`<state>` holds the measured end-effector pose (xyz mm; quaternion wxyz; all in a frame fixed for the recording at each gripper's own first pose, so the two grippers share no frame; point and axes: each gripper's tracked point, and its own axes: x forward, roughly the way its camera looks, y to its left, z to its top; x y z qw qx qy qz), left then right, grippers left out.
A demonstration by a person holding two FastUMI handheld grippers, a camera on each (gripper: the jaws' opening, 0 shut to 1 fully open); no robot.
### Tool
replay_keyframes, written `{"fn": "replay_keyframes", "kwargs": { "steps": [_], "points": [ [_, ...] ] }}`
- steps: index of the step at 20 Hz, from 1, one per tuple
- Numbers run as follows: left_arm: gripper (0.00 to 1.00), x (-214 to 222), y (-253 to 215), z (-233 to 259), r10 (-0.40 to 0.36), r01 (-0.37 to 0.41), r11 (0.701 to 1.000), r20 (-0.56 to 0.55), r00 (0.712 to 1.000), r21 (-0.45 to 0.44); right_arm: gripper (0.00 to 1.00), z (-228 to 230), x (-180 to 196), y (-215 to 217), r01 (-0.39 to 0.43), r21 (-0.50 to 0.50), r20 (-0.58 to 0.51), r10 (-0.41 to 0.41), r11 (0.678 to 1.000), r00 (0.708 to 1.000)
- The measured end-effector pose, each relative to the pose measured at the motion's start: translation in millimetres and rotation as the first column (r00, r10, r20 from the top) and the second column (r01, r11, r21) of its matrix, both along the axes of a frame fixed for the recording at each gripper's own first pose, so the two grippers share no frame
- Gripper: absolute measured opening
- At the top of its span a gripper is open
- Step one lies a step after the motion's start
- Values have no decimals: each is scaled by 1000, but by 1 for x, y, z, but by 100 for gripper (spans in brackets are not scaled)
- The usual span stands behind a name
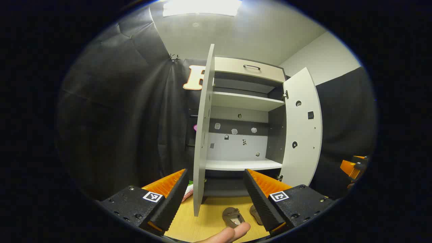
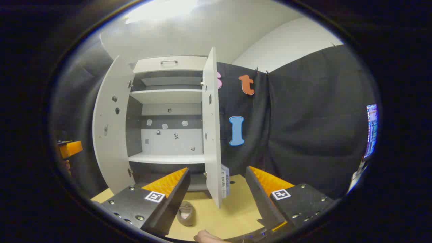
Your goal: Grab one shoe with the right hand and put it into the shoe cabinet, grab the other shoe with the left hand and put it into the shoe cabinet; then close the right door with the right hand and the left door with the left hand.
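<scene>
Wooden floor (image 1: 209, 219), left gripper (image 1: 216, 199) and right gripper (image 2: 217, 195) level, fingers spread

One tall white shoe cabinet (image 1: 243, 101) stands with its two white doors, the left door (image 1: 203, 135) and the right door (image 1: 302, 131), swung wide. Inside are two white shelves, upper (image 1: 244, 100) and lower (image 1: 241, 164). One drawer (image 1: 249, 67) tops it. Two small brown shoes (image 1: 233, 216) (image 1: 255, 213) lie on the one wooden floor (image 1: 209, 219).
</scene>
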<state>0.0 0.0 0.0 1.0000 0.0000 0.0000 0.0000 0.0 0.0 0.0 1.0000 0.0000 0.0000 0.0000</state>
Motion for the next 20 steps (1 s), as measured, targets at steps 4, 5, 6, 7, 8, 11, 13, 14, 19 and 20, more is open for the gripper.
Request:
{"fn": "replay_keyframes", "kwargs": {
  "steps": [4, 5, 6, 7, 8, 11, 13, 14, 19, 20],
  "points": [
    [99, 3, 5, -4, -1, 1, 1000, -11, 1000, -19, 98, 2, 2, -11, 0, 21, 5, 0, 1000, 1000],
    [99, 4, 7, -5, 1, -1, 1000, -15, 1000, -22, 98, 2, 2, -13, 10, 10, 10, -10, 1000, 1000],
    [99, 4, 6, -7, -1, 0, 1000, -17, 1000, -28, 99, 0, 3, -15, 17, 0, 12, -17, 1000, 1000],
    [99, 6, 5, -9, -4, 3, 999, -23, 1000, -37, 99, -1, 4, -14, 19, -8, 12, -19, 1000, 1000],
    [99, 7, 4, -11, -12, 10, 999, -31, 999, -42, 100, -4, 5, -13, 18, -13, 13, -18, 1000, 1000],
    [100, 9, 4, -17, -22, 21, 999, -36, 999, -26, 100, -13, 11, -6, 4, -42, 8, -4, 999, 1000],
    [99, 10, 5, -19, -22, 22, 1000, -36, 999, -18, 99, -21, 15, -2, 4, -64, -1, -4, 998, 1000],
    [99, 11, 4, -21, -28, 27, 999, -42, 999, -25, 99, -24, 18, 1, 0, -73, -2, 0, 997, 1000],
    [99, 16, 11, -24, -26, 25, 999, -37, 999, -25, 99, -40, 33, 20, -33, -101, -21, 31, 994, 999],
    [99, 16, 13, -25, -23, 22, 999, -38, 999, -23, 99, -47, 38, 24, -38, -109, -31, 35, 993, 999]
  ]
}}
